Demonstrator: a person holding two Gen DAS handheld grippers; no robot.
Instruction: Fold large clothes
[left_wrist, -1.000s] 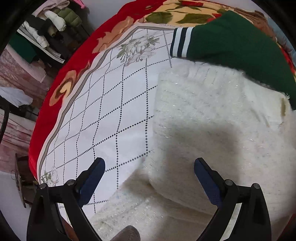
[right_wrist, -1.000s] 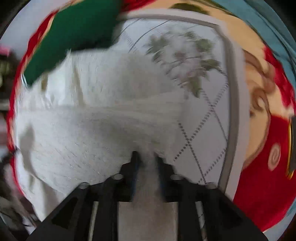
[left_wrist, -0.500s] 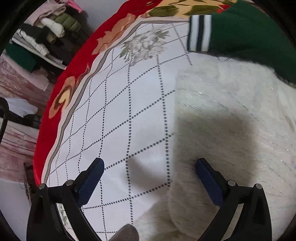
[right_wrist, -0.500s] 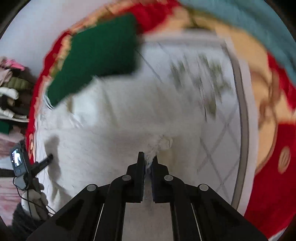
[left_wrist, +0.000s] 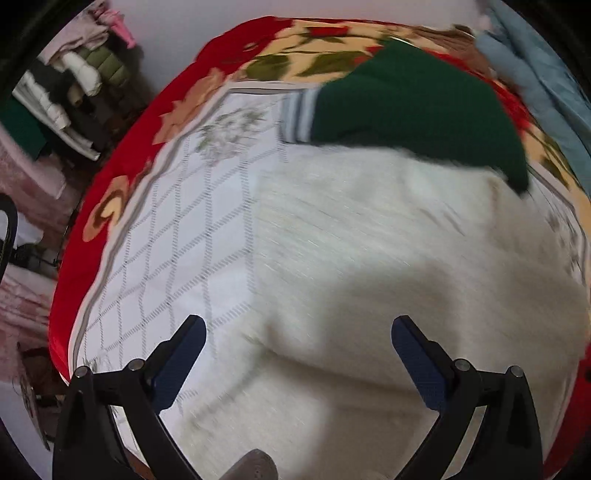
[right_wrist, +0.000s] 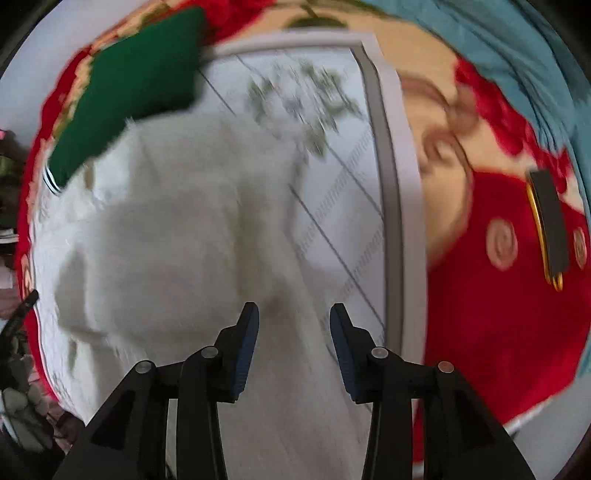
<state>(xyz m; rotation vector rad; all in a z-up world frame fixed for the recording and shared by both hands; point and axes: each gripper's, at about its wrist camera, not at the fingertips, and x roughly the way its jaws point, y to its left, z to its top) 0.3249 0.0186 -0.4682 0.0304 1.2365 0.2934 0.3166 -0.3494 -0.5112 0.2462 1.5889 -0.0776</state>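
On the bed, over the white checked middle of the red floral blanket (left_wrist: 122, 206), lies the cream fuzzy garment (left_wrist: 388, 258), spread wide and partly doubled over itself. Its far edge touches a green sweater (left_wrist: 417, 110) that sits toward the far side of the bed. Both views are smeared by motion, so fine folds in the cream fabric cannot be read.

The left gripper (left_wrist: 297, 350) has its jaws spread wide with nothing between them; it hangs over the garment's left edge, its left finger above bare blanket and its right finger above cloth. The right gripper (right_wrist: 293, 334) has its jaws parted about halfway and grips nothing; a narrow band of the cream fabric, possibly a sleeve or a folded edge, runs straight ahead from between its fingers.

That band is what the next move likely turns on. Its long axis points away from the right gripper toward the green sweater, with the bulk of the garment to the left and bare blanket to the right. The right gripper appears nearer to it, and the 2 grippers sit on opposite edges of the garment. A blue cloth (right_wrist: 498, 55) lies along the bed's far right edge.
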